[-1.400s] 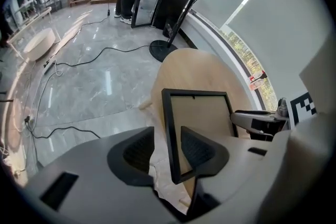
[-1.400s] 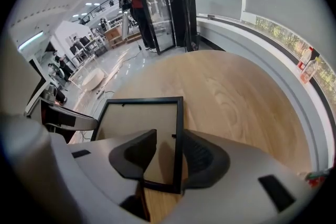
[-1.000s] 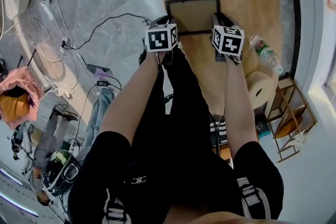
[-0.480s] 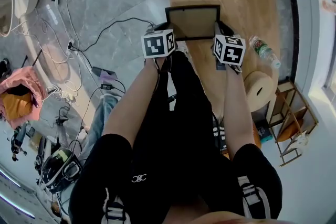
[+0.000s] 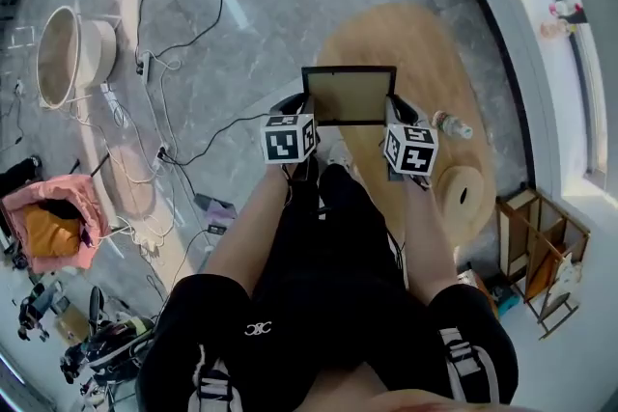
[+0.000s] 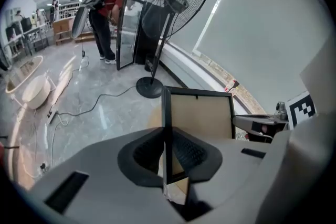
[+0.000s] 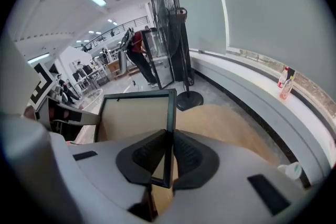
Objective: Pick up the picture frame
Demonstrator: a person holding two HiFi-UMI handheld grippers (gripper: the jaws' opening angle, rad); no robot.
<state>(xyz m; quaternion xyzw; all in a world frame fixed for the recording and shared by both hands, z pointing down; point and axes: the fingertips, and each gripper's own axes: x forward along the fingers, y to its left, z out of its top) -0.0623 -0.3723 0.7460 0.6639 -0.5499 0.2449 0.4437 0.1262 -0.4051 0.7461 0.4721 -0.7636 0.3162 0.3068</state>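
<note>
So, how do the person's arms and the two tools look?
The left tool and right tool have pale grey bodies with black ribbed pads and a white cube bearing black square markers. Arms are bare below short black sleeves.

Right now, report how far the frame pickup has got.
Done: left gripper and right gripper are each shut on a side edge of the picture frame. In hand: the frame hangs between them, clear of the round table. Left: apparently nothing but holding it steady.
</note>
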